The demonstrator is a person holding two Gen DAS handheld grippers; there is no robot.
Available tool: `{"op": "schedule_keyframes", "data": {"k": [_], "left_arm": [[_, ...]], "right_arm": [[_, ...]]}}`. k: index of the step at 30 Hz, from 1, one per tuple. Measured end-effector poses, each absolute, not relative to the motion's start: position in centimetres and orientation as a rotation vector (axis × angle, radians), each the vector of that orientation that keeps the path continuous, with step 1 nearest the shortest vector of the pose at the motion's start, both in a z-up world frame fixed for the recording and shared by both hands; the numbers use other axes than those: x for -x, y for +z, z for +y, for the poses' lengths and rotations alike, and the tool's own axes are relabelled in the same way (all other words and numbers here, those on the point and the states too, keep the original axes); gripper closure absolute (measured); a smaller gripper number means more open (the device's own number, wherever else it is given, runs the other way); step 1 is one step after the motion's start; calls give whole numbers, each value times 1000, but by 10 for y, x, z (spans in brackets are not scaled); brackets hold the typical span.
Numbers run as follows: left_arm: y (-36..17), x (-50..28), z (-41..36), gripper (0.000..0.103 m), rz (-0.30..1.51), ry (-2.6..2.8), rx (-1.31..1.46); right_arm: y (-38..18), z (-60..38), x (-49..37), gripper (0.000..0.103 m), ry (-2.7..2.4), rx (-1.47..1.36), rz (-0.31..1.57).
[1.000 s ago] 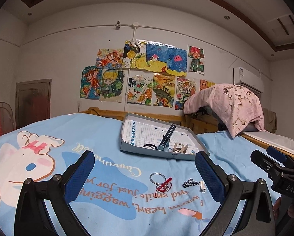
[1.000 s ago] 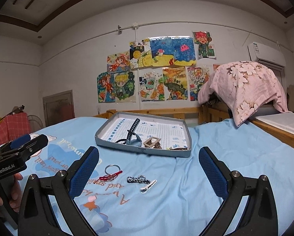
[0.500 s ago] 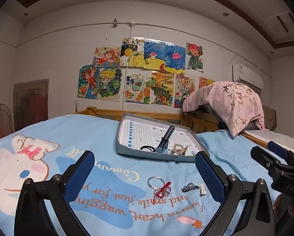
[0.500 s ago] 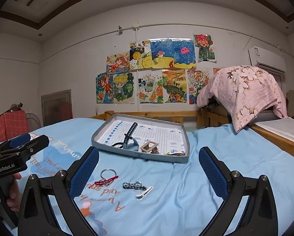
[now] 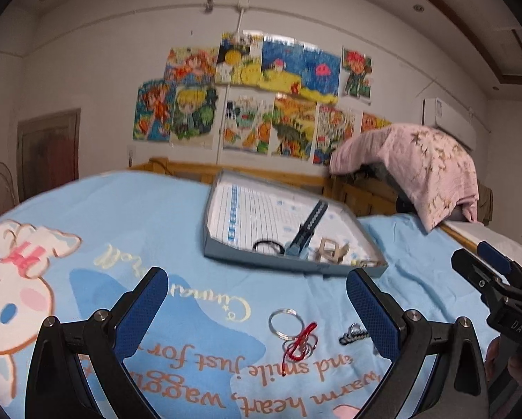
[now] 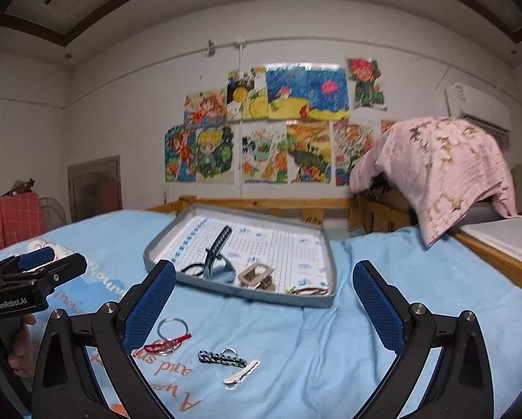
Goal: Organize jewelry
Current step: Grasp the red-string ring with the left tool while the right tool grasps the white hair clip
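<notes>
left tongs (image 5: 257, 302) spread, empty, above bed (image 5: 156, 209); key ring with red cord (image 5: 294, 331) lies between its pads. right tongs (image 6: 264, 295) spread, empty; patterned clip (image 6: 220, 357) and white clip (image 6: 241, 374) between. tray (image 6: 233, 291) beyond.

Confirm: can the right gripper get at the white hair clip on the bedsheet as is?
Probably yes. The right gripper has its jaws wide open and empty, and the white hair clip lies flat on the bedsheet between and just ahead of them. Only the black patterned clip lies close beside it.
</notes>
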State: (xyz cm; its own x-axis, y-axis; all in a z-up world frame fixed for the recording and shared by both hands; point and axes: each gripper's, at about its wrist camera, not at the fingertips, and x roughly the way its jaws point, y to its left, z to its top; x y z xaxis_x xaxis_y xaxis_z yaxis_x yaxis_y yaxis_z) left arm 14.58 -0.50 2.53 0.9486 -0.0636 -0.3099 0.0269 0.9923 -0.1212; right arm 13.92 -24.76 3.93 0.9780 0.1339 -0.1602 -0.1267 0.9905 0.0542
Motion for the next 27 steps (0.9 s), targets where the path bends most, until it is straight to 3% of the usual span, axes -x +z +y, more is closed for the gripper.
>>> {"op": "schedule_keyframes", "data": {"k": [14,18,27], "left_arm": [[-21,-183,9,1,543,-111,201],[-25,-189,5,6,574,-134,196],[-37,-198,-5,35,648,-245,179]], "right_arm": [[-10,-244,-171,5,195,-51,336],[-18,-239,-176,17,218,-33,370],[-35,-235,-183,38,286,-38,454]]}}
